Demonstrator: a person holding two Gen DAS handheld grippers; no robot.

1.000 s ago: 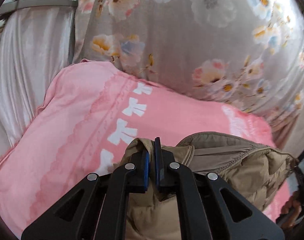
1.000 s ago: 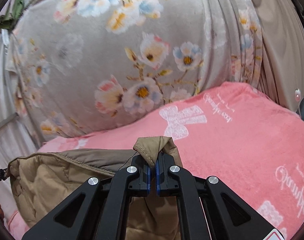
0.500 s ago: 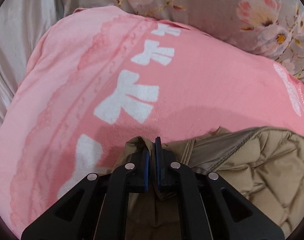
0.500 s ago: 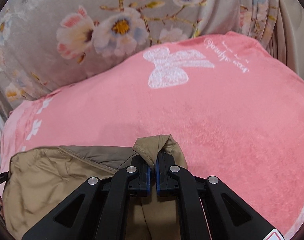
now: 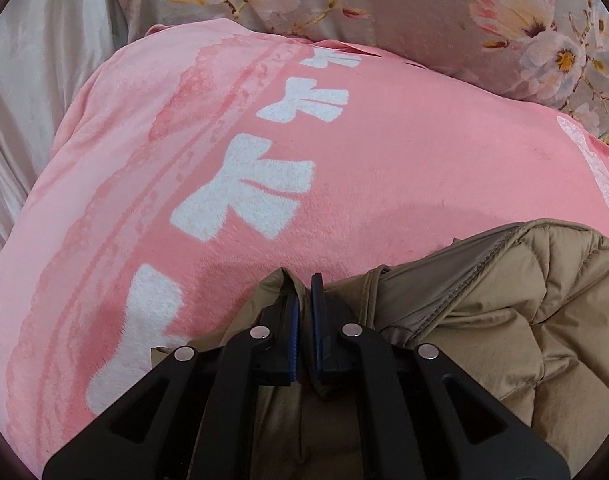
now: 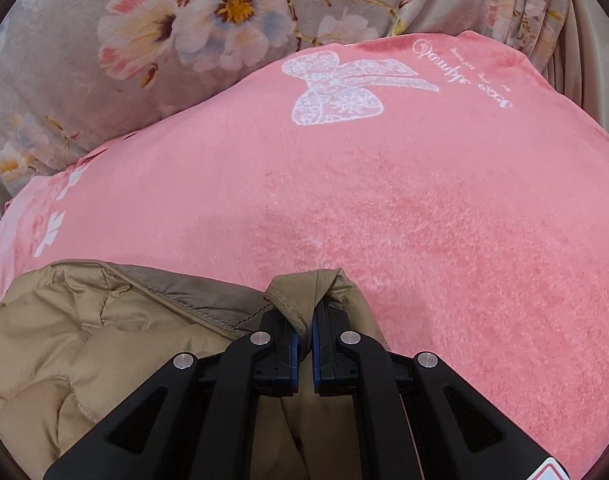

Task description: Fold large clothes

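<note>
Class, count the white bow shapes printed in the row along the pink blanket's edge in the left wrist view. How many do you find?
4: one at the far edge, one below it, a large middle one, and the nearest, partly hidden by the tan jacket. More may be hidden.

The quilted tan padded jacket (image 5: 524, 320) has a grey-brown lining strip along its edge. Under it, the fleecy pink blanket (image 6: 424, 208) carries white bows (one large and lacy, with white script beside it). The grey floral curtain (image 6: 84, 40) shows pink, white and yellow blossoms.
</note>
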